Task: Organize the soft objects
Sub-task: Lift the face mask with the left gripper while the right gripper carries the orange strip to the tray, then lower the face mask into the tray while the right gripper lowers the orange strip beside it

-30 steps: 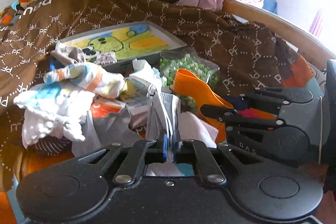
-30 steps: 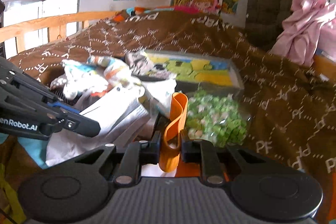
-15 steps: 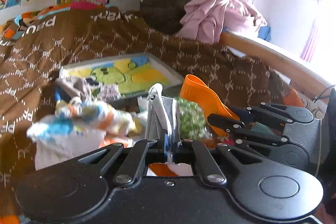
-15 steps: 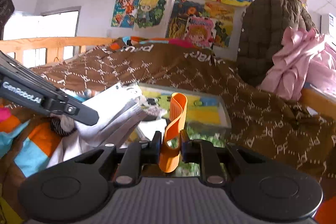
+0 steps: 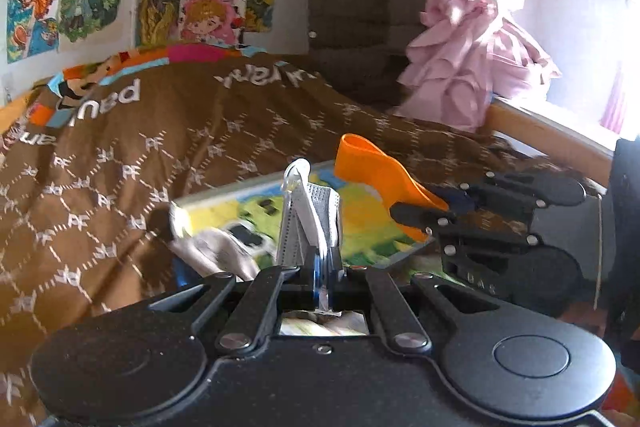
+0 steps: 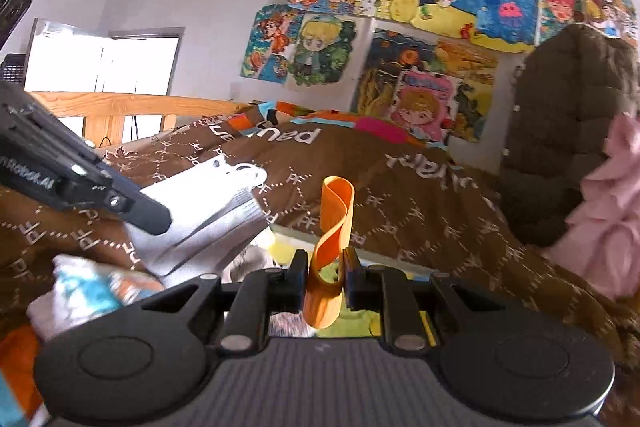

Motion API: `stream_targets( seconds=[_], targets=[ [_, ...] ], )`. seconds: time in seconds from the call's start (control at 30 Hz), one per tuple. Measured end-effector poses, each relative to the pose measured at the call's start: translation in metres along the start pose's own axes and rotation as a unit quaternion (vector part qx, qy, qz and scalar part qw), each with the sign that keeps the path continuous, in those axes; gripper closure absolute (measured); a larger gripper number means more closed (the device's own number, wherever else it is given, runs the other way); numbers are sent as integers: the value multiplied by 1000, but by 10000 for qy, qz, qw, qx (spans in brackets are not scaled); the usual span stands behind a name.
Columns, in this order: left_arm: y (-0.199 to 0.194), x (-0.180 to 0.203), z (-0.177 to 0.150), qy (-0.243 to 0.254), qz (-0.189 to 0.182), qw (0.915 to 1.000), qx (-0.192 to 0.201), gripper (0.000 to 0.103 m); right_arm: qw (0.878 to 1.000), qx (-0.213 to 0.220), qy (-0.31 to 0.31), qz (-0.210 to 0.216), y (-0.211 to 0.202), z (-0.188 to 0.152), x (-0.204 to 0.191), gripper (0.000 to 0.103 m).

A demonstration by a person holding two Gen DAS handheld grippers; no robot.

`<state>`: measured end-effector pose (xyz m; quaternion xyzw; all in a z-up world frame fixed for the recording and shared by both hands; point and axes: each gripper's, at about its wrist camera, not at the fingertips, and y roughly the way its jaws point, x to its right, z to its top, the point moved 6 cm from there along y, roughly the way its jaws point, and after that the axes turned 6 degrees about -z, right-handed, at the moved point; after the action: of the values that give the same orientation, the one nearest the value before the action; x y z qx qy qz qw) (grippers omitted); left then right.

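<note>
Two soft things are held up, one per gripper: a grey-white folded cloth (image 5: 310,223) pinched in the closed left gripper (image 5: 324,281), and an orange band (image 6: 330,247) clamped in the closed right gripper (image 6: 326,281), its loop standing up between the jaws. Both grippers hang side by side (each showing in the other's view) over a brown patterned blanket (image 5: 120,167) covering a wooden-railed bed (image 6: 120,107). One colourful flat tray (image 5: 360,223) lies on the blanket just beyond them. Cartoon posters (image 6: 400,27) cover the wall; one brown quilted coat (image 5: 360,7) and pink clothes (image 5: 472,59) hang at the right.
</note>
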<state>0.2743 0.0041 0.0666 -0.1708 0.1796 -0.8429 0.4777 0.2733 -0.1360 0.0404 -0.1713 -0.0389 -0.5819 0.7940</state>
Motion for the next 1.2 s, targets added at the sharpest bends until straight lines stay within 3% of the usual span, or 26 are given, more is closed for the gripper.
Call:
stream_targets(
  seconds=[0.13,0.27,0.53,0.77,1.2],
  targets=[
    [32,-27,11,-80,123,9998,106,101,9999,-70,-55,138,34,-3,-4,84],
    [64,-45,11,-235,80,9996,127,101,9982,-429,191,362,61,-12,0,84],
    [121,-63,-7,-621,-155,9978,161,101,9956,-910,136,206,87,-27,10,84],
    [140,-75,-28,-820,-144,9965,-18,101,9906,-1343,227,142,104,-42,7,84],
    [152,-85,-47,-1012,-141,9932,-560,100,9847,-1737,64,124,120,-55,-9,83]
  ],
)
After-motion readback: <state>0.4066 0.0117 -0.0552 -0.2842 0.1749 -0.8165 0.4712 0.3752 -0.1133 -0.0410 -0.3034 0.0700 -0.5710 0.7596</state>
